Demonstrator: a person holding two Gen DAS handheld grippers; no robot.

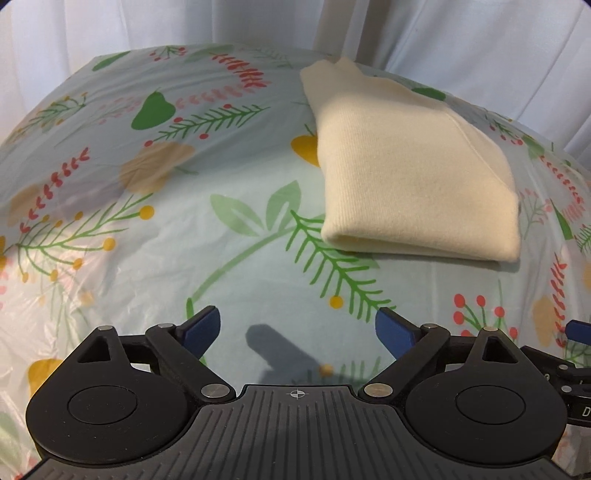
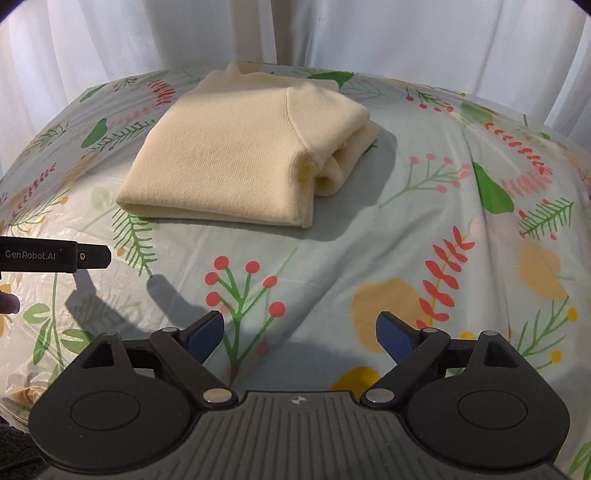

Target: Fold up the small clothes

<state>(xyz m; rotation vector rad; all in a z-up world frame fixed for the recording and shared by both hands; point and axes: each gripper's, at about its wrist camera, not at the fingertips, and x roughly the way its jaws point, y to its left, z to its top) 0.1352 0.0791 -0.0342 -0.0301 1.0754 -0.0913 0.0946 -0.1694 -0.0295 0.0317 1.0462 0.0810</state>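
From the left wrist view, the left gripper [image 1: 297, 330] hangs over the tabletop [image 1: 129, 258] with its blue-padded fingers [image 1: 201, 330] spread wide and nothing between them, only the floral plastic cloth [image 1: 229, 155] and a dark shadow below. The cream garment [image 1: 413, 177] lies folded ahead and to the right of the fingers, well clear of them, a neat thick bundle with its rounded fold edge facing the camera (its far end tapers off toward the back of the tabletop). At the right border a sliver of the other tool's blue pad and black body pokes in. White curtains [image 1: 110, 29] hang behind the tabletop. Over to the right wrist view: the right gripper [image 2: 300, 332] is also wide open, fingers [image 2: 393, 336] apart over a printed sprig of red berries, gripping nothing. The cream garment [image 2: 229, 158] sits ahead and a little to the left, flat on the floral plastic cloth [image 2: 443, 221], folded over itself with looser rolled layers bunched at its right end, and it throws a shadow to its right. The left gripper's black arm [image 2: 55, 256], with white lettering on it, reaches in from the left edge, near the garment's front left corner but apart from it, and a fingertip of the person's hand [image 2: 8, 303] shows just under it. The white curtains [image 2: 110, 37] close off the back.
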